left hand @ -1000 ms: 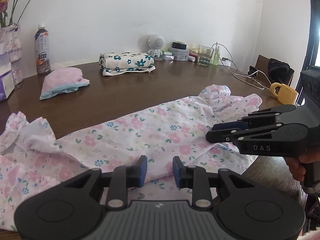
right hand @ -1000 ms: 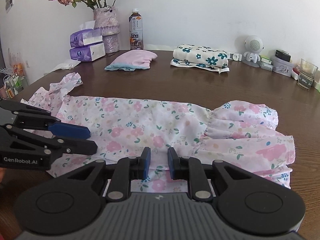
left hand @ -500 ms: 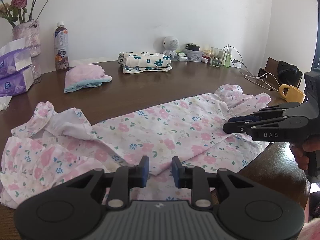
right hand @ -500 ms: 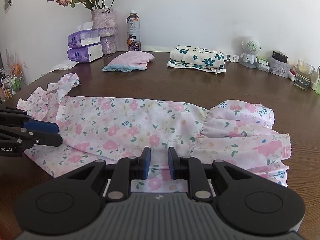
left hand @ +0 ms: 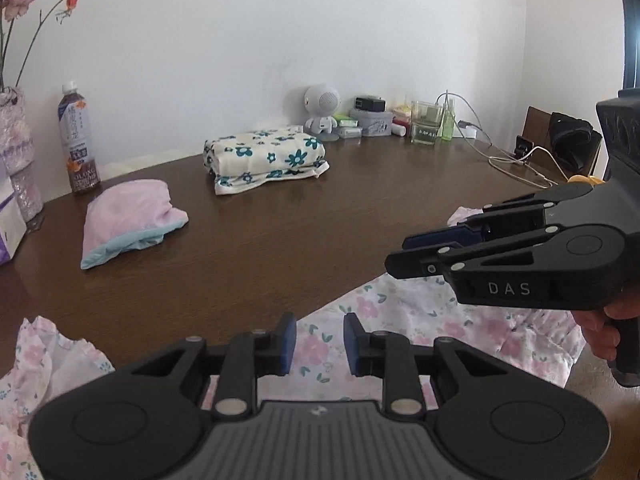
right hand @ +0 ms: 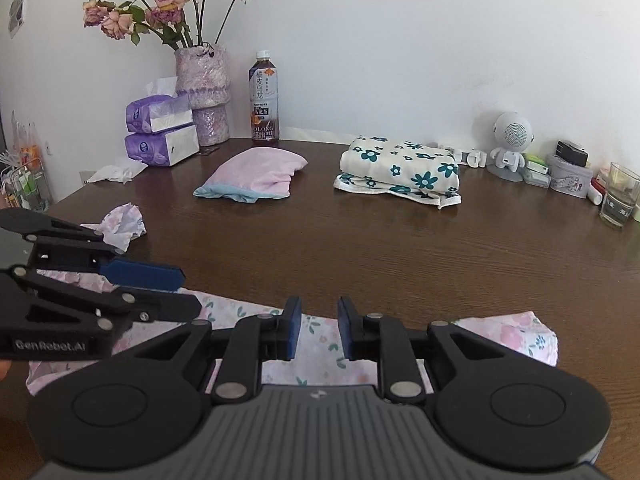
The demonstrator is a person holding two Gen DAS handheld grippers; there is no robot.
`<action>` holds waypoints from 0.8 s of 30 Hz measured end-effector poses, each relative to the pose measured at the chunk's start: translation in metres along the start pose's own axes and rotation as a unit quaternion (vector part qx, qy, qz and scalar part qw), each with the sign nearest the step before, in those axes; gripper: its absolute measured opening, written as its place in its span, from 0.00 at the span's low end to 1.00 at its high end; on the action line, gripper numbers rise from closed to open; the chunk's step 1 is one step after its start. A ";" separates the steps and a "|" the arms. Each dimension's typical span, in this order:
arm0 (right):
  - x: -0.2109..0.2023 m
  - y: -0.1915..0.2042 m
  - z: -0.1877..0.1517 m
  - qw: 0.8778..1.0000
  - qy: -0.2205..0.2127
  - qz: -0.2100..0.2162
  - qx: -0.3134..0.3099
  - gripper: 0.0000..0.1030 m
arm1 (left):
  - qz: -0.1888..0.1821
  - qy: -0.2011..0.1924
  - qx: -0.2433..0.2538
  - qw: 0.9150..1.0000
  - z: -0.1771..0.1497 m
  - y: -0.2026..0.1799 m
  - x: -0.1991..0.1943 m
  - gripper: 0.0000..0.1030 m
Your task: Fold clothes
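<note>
Pink floral garment [left hand: 420, 320] spread flat along the near edge of the brown table [left hand: 280, 240], one ruffled end bunched at the left. Left gripper [left hand: 320, 342] and right gripper [right hand: 319, 328] side by side over it, each with jaws slightly parted, blue pads clear of the cloth and pinching nothing. Farther back: 1 pink folded piece [right hand: 256, 176], 1 folded cream bundle with teal flowers [right hand: 400, 168], a tea bottle [right hand: 264, 100], 2 tissue packs [right hand: 160, 128].

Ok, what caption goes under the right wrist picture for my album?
Two grippers over a pink flowery dress on a brown table, folded clothes behind.
</note>
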State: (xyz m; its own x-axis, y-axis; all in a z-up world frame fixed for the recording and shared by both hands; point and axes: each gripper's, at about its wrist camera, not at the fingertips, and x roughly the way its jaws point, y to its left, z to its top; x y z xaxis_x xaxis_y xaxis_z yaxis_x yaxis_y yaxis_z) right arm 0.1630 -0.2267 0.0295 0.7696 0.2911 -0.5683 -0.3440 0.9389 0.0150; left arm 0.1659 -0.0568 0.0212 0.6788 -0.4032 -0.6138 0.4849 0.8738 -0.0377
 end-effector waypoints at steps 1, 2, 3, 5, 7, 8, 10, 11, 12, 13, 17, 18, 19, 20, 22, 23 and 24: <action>0.006 0.002 0.001 1.000 0.005 0.003 -0.002 0.19 | -0.001 0.006 -0.005 1.000 -0.002 0.003 0.004 0.23; 0.012 0.003 0.001 1.000 0.011 0.006 -0.003 0.19 | -0.002 0.010 -0.007 1.000 -0.004 0.005 0.006 0.23; 0.017 0.004 0.001 1.000 0.016 0.008 -0.005 0.19 | -0.001 0.013 -0.007 1.000 -0.006 0.007 0.008 0.23; 0.027 0.008 -0.003 0.999 0.030 0.011 -0.009 0.19 | 0.001 0.018 -0.010 1.000 -0.009 0.011 0.011 0.23; 0.034 0.009 -0.007 0.999 0.041 0.013 -0.010 0.19 | 0.000 0.020 -0.013 1.000 -0.012 0.016 0.013 0.23; 0.037 0.010 -0.010 0.999 0.046 0.013 -0.010 0.19 | -0.001 0.018 -0.013 1.000 -0.012 0.017 0.013 0.23; 0.041 0.008 -0.013 0.999 0.049 0.011 -0.005 0.19 | 0.001 0.016 -0.014 1.000 -0.014 0.020 0.012 0.23; 0.041 0.006 -0.014 0.999 0.048 0.013 -0.001 0.19 | 0.003 0.015 -0.013 1.000 -0.014 0.021 0.012 0.23; 0.041 0.004 -0.014 0.999 0.047 0.014 0.001 0.19 | 0.005 0.014 -0.013 1.000 -0.015 0.022 0.011 0.23; 0.041 0.002 -0.014 0.999 0.046 0.016 0.004 0.19 | 0.007 0.012 -0.013 1.000 -0.016 0.023 0.010 0.23; 0.040 -0.006 -0.014 0.999 0.042 0.001 0.013 0.19 | 0.010 0.009 -0.015 1.000 -0.019 0.028 0.006 0.23; 0.039 -0.011 -0.016 0.999 0.042 -0.005 0.019 0.19 | 0.010 0.008 -0.015 1.000 -0.020 0.029 0.005 0.23; 0.038 -0.016 -0.017 0.999 0.042 -0.010 0.026 0.19 | 0.011 0.008 -0.016 1.000 -0.020 0.030 0.005 0.23; 0.037 -0.023 -0.018 0.998 0.041 -0.008 0.038 0.19 | 0.011 0.007 -0.017 1.000 -0.021 0.030 0.004 0.23; 0.034 -0.035 -0.018 0.997 0.041 -0.011 0.060 0.20 | 0.011 0.006 -0.019 1.000 -0.021 0.032 0.003 0.23; 0.033 -0.040 -0.019 0.997 0.040 -0.022 0.062 0.20 | 0.011 0.005 -0.018 1.000 -0.022 0.032 0.003 0.23; 0.031 -0.044 -0.020 0.997 0.039 -0.029 0.061 0.18 | 0.011 0.005 -0.017 1.000 -0.022 0.032 0.003 0.23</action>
State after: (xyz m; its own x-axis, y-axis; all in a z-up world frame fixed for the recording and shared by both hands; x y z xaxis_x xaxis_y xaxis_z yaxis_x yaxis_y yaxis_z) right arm 0.1912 -0.2622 -0.0058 0.7403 0.2256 -0.6333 -0.2284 0.9704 0.0786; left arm 0.1711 -0.0241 0.0007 0.6834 -0.3813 -0.6225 0.4511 0.8910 -0.0505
